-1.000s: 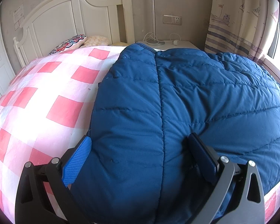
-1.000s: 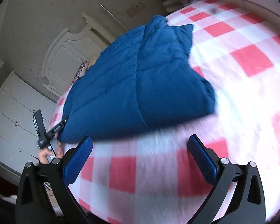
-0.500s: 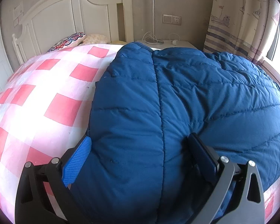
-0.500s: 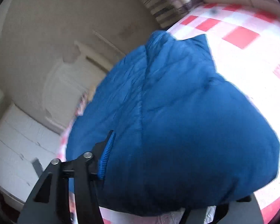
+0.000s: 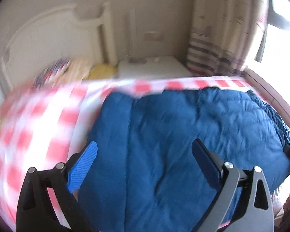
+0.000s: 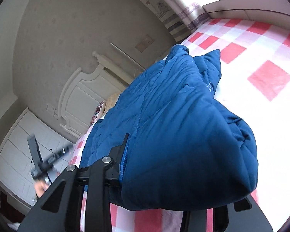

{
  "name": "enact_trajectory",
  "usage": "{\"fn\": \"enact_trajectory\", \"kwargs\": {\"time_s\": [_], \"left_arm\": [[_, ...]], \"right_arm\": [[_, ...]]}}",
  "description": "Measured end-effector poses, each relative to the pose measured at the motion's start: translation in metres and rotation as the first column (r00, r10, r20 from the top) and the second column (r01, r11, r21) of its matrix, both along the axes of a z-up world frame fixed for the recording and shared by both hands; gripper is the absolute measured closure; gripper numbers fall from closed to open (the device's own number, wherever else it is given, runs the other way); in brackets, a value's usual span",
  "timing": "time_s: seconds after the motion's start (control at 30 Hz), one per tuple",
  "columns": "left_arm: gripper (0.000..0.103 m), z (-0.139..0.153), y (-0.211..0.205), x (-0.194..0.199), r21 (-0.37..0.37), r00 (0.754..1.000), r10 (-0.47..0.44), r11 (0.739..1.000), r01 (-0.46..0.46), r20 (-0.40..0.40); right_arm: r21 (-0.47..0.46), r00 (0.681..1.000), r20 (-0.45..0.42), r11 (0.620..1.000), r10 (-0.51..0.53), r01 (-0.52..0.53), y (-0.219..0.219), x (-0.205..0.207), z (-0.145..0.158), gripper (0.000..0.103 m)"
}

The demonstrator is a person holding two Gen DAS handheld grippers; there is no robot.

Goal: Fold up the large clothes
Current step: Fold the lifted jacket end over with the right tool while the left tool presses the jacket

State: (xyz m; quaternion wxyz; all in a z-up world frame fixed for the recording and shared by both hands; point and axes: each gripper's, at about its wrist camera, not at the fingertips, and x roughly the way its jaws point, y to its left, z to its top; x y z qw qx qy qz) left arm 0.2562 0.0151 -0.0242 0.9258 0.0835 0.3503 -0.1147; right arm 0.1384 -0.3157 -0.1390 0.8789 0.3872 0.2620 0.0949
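A blue quilted down jacket [image 5: 164,135] lies folded on the pink-and-white checked bed [image 5: 48,127]. My left gripper [image 5: 145,145] hovers over its near edge, jaws wide apart; the padding sits under the gap and the blue pads [image 5: 83,166] stand clear of it. In the right wrist view a bulky corner of the jacket [image 6: 183,135] fills my right gripper [image 6: 174,164]. Its jaws are closing, the left pad [image 6: 124,154] pressed against the fabric, the other finger hidden behind it. The left gripper [image 6: 46,164] appears blurred at the left, with a hand under it.
A white headboard [image 5: 54,44] and patterned pillows [image 5: 54,71] are at the bed's head. Beyond them are a white nightstand [image 5: 152,67] and a striped curtain [image 5: 218,44] by a bright window. White cabinets [image 6: 19,145] line the wall.
My right gripper went from wide open over the bedspread to closed around the jacket's corner. My left gripper rose away from the jacket, jaws still wide, and its view has blurred.
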Motion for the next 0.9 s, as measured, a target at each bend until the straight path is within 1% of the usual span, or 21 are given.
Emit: {"fn": "enact_trajectory", "kwargs": {"time_s": [0.07, 0.13, 0.2, 0.23, 0.27, 0.3, 0.4, 0.47, 0.5, 0.57, 0.67, 0.73, 0.8, 0.87, 0.9], "left_arm": [[0.002, 0.008, -0.041, 0.022, 0.073, 0.998, -0.059, 0.996, 0.057, 0.023], [0.002, 0.005, -0.073, 0.046, 0.121, 0.998, -0.069, 0.990, 0.067, 0.009], [0.002, -0.003, -0.103, 0.067, 0.129, 0.997, -0.076, 0.989, 0.078, -0.024], [0.002, -0.012, -0.123, 0.082, 0.148, 0.996, -0.075, 0.986, 0.080, -0.039], [0.002, -0.018, -0.135, 0.088, 0.168, 0.997, -0.068, 0.983, 0.074, -0.043], [0.002, -0.030, -0.149, 0.100, 0.202, 0.998, -0.043, 0.978, 0.052, -0.049], [0.002, -0.062, -0.173, 0.123, 0.248, 0.996, 0.027, 0.969, -0.005, -0.087], [0.002, -0.079, -0.181, 0.130, 0.290, 0.995, 0.032, 0.957, -0.002, -0.099], [0.002, -0.081, -0.182, 0.130, 0.289, 0.996, 0.036, 0.957, -0.011, -0.081], [0.002, -0.081, -0.180, 0.127, 0.289, 0.997, 0.033, 0.957, -0.011, -0.073], [0.002, -0.074, -0.166, 0.122, 0.231, 0.997, 0.031, 0.973, -0.013, -0.072], [0.003, -0.059, -0.155, 0.104, 0.190, 0.999, 0.027, 0.981, -0.021, -0.027], [0.003, -0.043, -0.142, 0.076, 0.145, 1.000, -0.019, 0.989, 0.018, 0.002], [0.002, -0.038, -0.134, 0.051, 0.144, 0.999, -0.046, 0.989, 0.043, 0.018], [0.002, -0.039, -0.130, 0.035, 0.159, 0.997, -0.070, 0.985, 0.066, 0.022]], "right_arm": [[-0.010, 1.000, 0.007, 1.000, -0.012, 0.012, -0.005, -0.009, 0.001, 0.065], [-0.014, 1.000, 0.012, 1.000, -0.024, 0.024, -0.010, -0.019, 0.003, 0.065], [-0.019, 0.999, 0.011, 0.999, -0.033, 0.033, -0.011, -0.025, 0.003, 0.065], [-0.025, 0.999, 0.008, 0.999, -0.035, 0.035, -0.013, -0.029, 0.002, 0.065], [-0.029, 0.999, 0.007, 0.999, -0.034, 0.035, -0.014, -0.033, 0.000, 0.065], [-0.031, 0.999, 0.006, 0.999, -0.034, 0.034, -0.014, -0.035, -0.001, 0.065], [-0.041, 1.000, 0.005, 0.999, -0.023, 0.023, -0.015, -0.040, -0.003, 0.065], [-0.056, 1.000, 0.006, 0.998, -0.012, 0.012, -0.014, -0.040, -0.004, 0.065], [-0.059, 1.000, 0.007, 0.998, -0.010, 0.010, -0.013, -0.039, -0.004, 0.065], [-0.057, 1.000, 0.010, 0.998, -0.005, 0.006, -0.013, -0.042, -0.005, 0.065], [-0.061, 1.000, 0.010, 0.998, -0.001, 0.002, -0.013, -0.043, -0.005, 0.065], [-0.065, 1.000, 0.006, 0.998, -0.002, 0.003, -0.013, -0.040, -0.006, 0.065], [-0.063, 1.000, 0.007, 0.998, -0.001, 0.001, -0.014, -0.038, -0.006, 0.065], [-0.074, 1.000, 0.011, 0.997, 0.002, -0.001, -0.014, -0.035, -0.005, 0.065], [-0.081, 1.000, 0.012, 0.997, 0.003, -0.002, -0.014, -0.034, -0.004, 0.065]]}}
